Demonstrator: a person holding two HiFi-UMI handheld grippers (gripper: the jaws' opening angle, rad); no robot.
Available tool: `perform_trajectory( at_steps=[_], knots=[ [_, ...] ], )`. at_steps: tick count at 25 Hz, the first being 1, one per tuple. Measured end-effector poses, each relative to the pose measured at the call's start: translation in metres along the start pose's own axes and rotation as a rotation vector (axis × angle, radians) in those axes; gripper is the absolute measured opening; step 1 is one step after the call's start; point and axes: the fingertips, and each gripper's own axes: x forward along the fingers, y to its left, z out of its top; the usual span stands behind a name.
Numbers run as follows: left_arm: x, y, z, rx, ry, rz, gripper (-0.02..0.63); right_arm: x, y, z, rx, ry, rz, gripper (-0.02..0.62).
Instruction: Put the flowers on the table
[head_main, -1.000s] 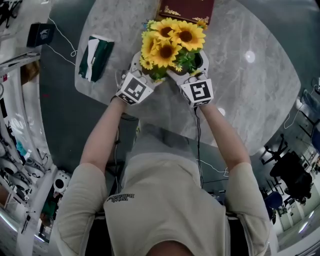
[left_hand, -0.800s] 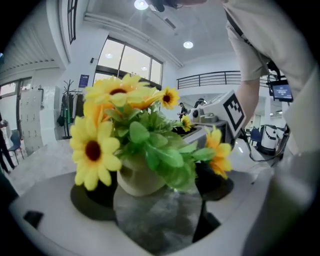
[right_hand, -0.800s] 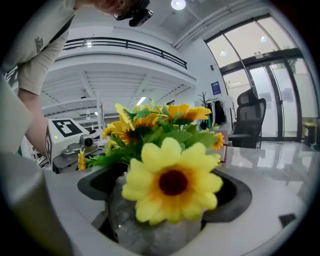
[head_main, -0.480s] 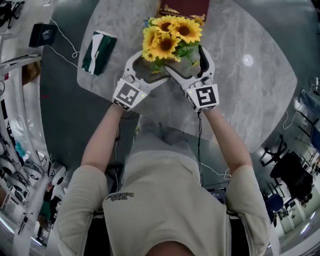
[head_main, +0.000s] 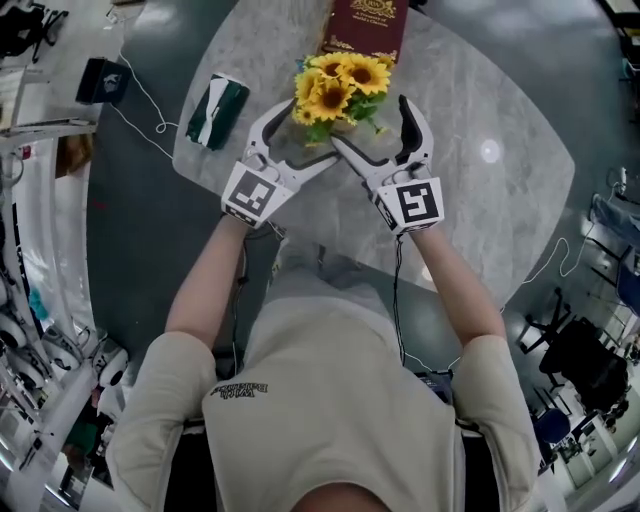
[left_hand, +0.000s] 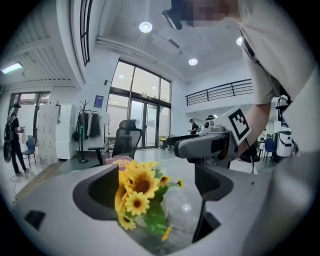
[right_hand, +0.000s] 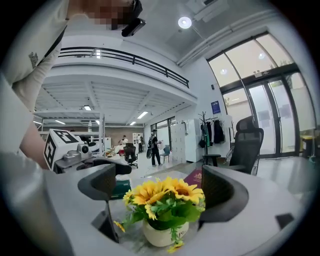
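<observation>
Left hand-held gripper (head_main: 308, 130), right hand-held gripper (head_main: 370, 120): jaws wide, flanking sunflowers (head_main: 335, 85) in white pot (right_hand: 160, 232) on table (head_main: 480, 200).

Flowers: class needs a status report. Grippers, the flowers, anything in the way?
Left gripper open, right gripper open, jaws flanking the flowers, gripping nothing. Flowers upright in white pot on the table. Red book close behind.

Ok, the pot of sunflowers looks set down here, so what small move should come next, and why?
Probably draw both grippers straight back toward the person. The pot of sunflowers stands upright on the table, and the left gripper and right gripper both have their jaws wide apart around it, gripping nothing, so only backing clear seems left.
</observation>
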Motion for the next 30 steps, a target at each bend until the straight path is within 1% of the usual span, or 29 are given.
perform_trajectory(
  at_steps=[3,5,9,11,13,14,16,17,19,20,21,22,25,27,30],
  knots=[
    [-0.011,0.002,0.035,0.001,-0.037,0.026,0.462,-0.01,0.002,0.032,-0.025,-0.019,-0.003,0.538],
    [-0.017,0.002,0.057,0.021,-0.054,0.031,0.462,-0.018,0.004,0.053,-0.035,-0.037,-0.003,0.538],
    [-0.024,-0.006,0.094,0.06,-0.073,0.011,0.462,-0.032,0.006,0.094,-0.069,-0.041,-0.005,0.538],
    [-0.029,-0.011,0.113,0.051,-0.093,0.005,0.46,-0.04,0.006,0.113,-0.07,-0.046,-0.013,0.538],
    [-0.034,-0.015,0.134,0.016,-0.12,0.008,0.455,-0.046,0.009,0.132,-0.064,-0.059,-0.016,0.537],
    [-0.037,-0.017,0.145,0.005,-0.134,0.007,0.438,-0.048,0.011,0.141,-0.066,-0.067,-0.014,0.537],
    [-0.045,-0.021,0.164,0.009,-0.16,0.003,0.351,-0.054,0.017,0.159,-0.078,-0.085,-0.008,0.534],
    [-0.049,-0.024,0.172,0.015,-0.17,0.001,0.323,-0.057,0.021,0.166,-0.084,-0.092,-0.006,0.524],
    [-0.058,-0.03,0.187,0.029,-0.181,-0.005,0.288,-0.065,0.027,0.18,-0.092,-0.108,-0.011,0.465],
    [-0.062,-0.033,0.194,0.037,-0.187,-0.006,0.271,-0.07,0.029,0.187,-0.096,-0.118,-0.018,0.419],
    [-0.066,-0.035,0.201,0.042,-0.195,-0.007,0.251,-0.074,0.03,0.193,-0.101,-0.129,-0.026,0.352],
    [-0.071,-0.037,0.207,0.04,-0.207,-0.009,0.238,-0.078,0.032,0.198,-0.105,-0.138,-0.033,0.272],
    [-0.084,-0.044,0.223,0.013,-0.232,-0.02,0.202,-0.09,0.04,0.209,-0.1,-0.152,-0.035,0.204],
    [-0.092,-0.049,0.229,0.018,-0.24,-0.022,0.178,-0.096,0.046,0.213,-0.091,-0.15,-0.03,0.181],
    [-0.103,-0.056,0.236,0.023,-0.258,0.0,0.124,-0.105,0.055,0.215,-0.09,-0.143,-0.012,0.134]
  ],
)
